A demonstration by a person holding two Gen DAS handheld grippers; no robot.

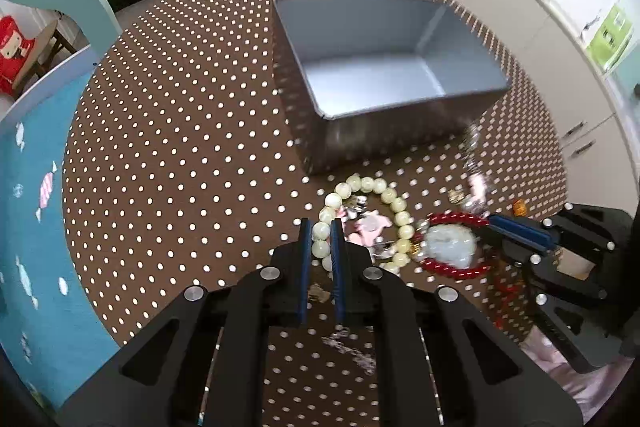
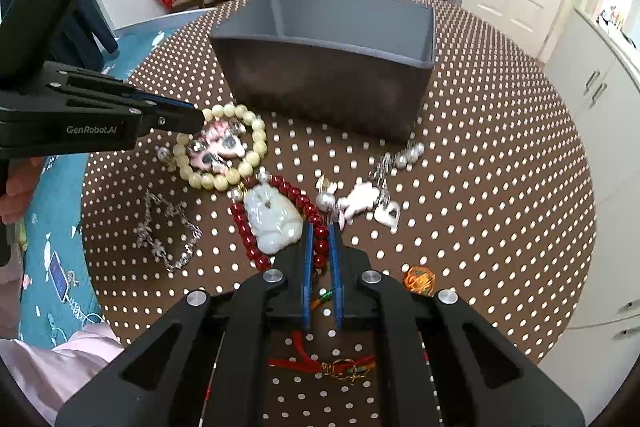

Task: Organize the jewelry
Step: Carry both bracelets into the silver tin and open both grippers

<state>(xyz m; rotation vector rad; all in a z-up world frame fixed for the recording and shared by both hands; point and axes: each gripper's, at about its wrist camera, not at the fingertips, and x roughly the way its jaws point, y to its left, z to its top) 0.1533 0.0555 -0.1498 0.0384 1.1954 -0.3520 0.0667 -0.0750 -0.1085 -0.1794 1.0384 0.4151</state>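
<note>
Lying between the left hand-held gripper (image 1: 321,227) fingers, the cream bead bracelet (image 1: 394,205) seems pinched; the red bead bracelet (image 2: 296,195) is similarly gripped by the narrowed right hand-held gripper (image 2: 321,231).

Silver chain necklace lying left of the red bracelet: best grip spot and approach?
Take the silver chain at a single strand on its outer left loop, coming straight down. It lies flat and loose on the dotted tablecloth, apart from the red bead bracelet, so that side is probably least crowded.

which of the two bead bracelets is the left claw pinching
The cream bead bracelet: the left claw closes on its beads, while the red bead bracelet lies at the right claw.
</note>
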